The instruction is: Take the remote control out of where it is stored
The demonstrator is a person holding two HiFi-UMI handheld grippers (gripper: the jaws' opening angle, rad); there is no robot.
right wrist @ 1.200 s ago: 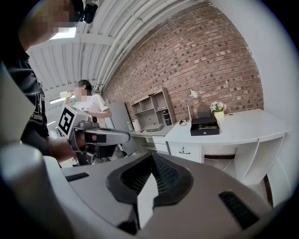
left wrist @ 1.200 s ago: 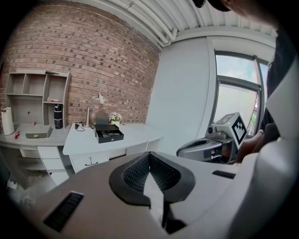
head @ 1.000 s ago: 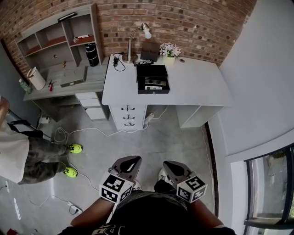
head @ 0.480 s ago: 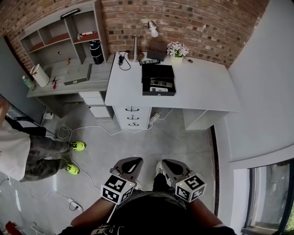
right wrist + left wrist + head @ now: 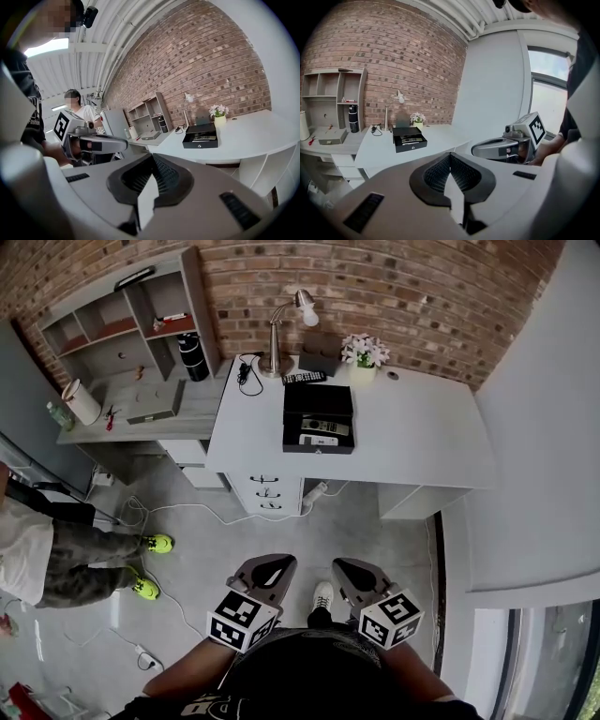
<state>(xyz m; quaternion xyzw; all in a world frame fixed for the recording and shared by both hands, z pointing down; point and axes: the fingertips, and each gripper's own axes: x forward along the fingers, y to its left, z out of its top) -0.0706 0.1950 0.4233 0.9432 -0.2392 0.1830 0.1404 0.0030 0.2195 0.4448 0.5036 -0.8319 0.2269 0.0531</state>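
Observation:
A black box lies open on the white desk, far ahead of me. Remote controls lie inside its tray. Another remote rests on the desk behind the box. My left gripper and right gripper hang side by side near my waist, above the floor, both shut and holding nothing. The left gripper view looks over its closed jaws at the box, with the right gripper beside it. In the right gripper view, the box sits beyond the shut jaws.
A lamp, flowers and a cable stand at the desk's back. Drawers sit under it. A grey shelf desk adjoins on the left. A person stands at left; cords trail over the floor.
The desk and box have slid lower and grown slightly in the head view as I come closer. Both grippers stay shut at my waist.

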